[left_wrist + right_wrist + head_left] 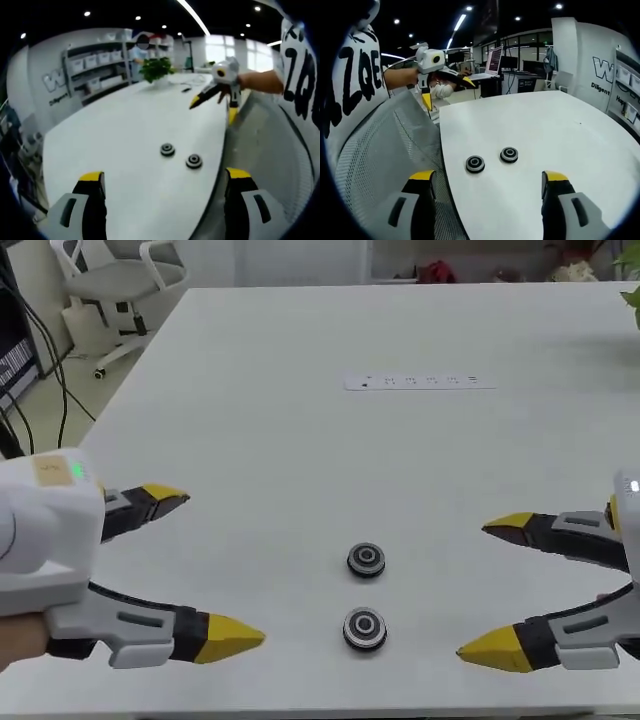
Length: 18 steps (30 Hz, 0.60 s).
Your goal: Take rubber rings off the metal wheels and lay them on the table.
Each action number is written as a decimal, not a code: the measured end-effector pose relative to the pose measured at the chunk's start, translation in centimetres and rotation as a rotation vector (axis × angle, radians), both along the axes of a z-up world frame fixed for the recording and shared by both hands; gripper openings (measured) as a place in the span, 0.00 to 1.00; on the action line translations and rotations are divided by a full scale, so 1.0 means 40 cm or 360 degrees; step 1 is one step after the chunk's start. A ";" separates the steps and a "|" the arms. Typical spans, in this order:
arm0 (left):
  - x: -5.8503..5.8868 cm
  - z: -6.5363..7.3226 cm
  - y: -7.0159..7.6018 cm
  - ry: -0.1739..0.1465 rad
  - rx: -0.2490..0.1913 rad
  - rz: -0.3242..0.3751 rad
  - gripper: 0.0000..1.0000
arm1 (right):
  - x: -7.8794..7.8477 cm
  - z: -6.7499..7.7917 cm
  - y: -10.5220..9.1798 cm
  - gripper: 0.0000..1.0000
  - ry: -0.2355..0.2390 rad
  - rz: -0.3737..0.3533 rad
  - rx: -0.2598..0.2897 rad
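Spanning most of the head view, the white table (pixel 300 440) is smooth and matte. The left gripper (pixel 222 568) and the right gripper (pixel 472 589) hover on either side above its near edge, both with yellow-tipped jaws spread wide and holding nothing. Between them, flat on the tabletop, lie the far wheel (pixel 366 559) and the near wheel (pixel 364 629), close together but not touching. Each looks like a stiff, dense metal disc with a shiny hub, likely to slide on the slick surface. The black rubber ring (pixel 350 560) around each rim is probably soft and stretchy. It seems best to pin the wheel with one gripper and peel the ring off at its outer edge.
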<state>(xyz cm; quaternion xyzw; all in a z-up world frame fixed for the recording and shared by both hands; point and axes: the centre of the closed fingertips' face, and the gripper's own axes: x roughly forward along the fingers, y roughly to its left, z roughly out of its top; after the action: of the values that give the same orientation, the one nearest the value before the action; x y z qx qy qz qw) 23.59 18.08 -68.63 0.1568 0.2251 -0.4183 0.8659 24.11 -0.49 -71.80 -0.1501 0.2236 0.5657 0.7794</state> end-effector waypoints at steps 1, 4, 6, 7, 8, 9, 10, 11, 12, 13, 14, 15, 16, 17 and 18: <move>0.001 -0.001 -0.001 0.0002 -0.0008 0.0002 1.00 | 0.001 0.000 -0.001 0.85 -0.0002 -0.0002 0.0007; 0.003 -0.002 -0.002 0.0014 -0.0028 0.0004 0.98 | 0.002 0.001 -0.003 0.85 0.0001 -0.0008 0.0021; 0.007 -0.002 -0.001 0.0008 -0.0027 0.0009 0.98 | 0.002 0.000 -0.003 0.84 0.0004 -0.0005 0.0024; 0.007 -0.002 -0.001 0.0007 -0.0027 0.0009 0.98 | 0.003 0.000 -0.004 0.84 0.0003 -0.0004 0.0024; 0.009 -0.001 -0.001 0.0005 -0.0032 0.0007 0.98 | 0.003 -0.001 -0.004 0.84 0.0003 -0.0003 0.0024; 0.010 -0.001 -0.002 0.0005 -0.0035 0.0007 0.98 | 0.005 -0.003 -0.005 0.84 0.0005 -0.0003 0.0021; 0.011 -0.001 -0.002 0.0006 -0.0035 0.0007 0.99 | 0.006 -0.003 -0.005 0.84 0.0003 -0.0003 0.0021; 0.012 -0.001 -0.003 0.0005 -0.0037 0.0008 0.99 | 0.008 -0.003 -0.005 0.84 0.0001 -0.0003 0.0022; 0.016 0.001 -0.003 -0.0006 -0.0040 0.0014 1.00 | 0.009 -0.003 -0.005 0.84 0.0001 -0.0003 0.0023; 0.017 0.002 -0.004 -0.0008 -0.0044 0.0012 1.00 | 0.010 -0.003 -0.004 0.84 0.0003 -0.0001 0.0022; 0.017 0.002 -0.007 -0.0003 -0.0052 0.0009 1.00 | 0.010 -0.003 -0.003 0.84 0.0002 0.0001 0.0022; 0.017 0.002 -0.007 -0.0002 -0.0054 0.0008 1.00 | 0.011 -0.004 -0.002 0.84 -0.0003 0.0006 0.0018; 0.018 0.001 -0.009 -0.0002 -0.0054 0.0007 1.00 | 0.011 -0.005 -0.001 0.84 -0.0003 0.0010 0.0016; 0.018 0.000 -0.009 -0.0001 -0.0051 0.0005 1.00 | 0.010 -0.006 0.001 0.84 -0.0001 0.0015 0.0013; 0.018 0.000 -0.010 0.0000 -0.0050 0.0002 1.00 | 0.010 -0.007 0.003 0.84 0.0000 0.0020 0.0011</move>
<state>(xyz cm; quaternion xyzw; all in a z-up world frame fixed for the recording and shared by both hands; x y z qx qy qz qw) 24.32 17.69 -68.65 0.1429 0.2185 -0.4212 0.8686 24.49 -0.39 -72.09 -0.1490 0.2206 0.5714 0.7763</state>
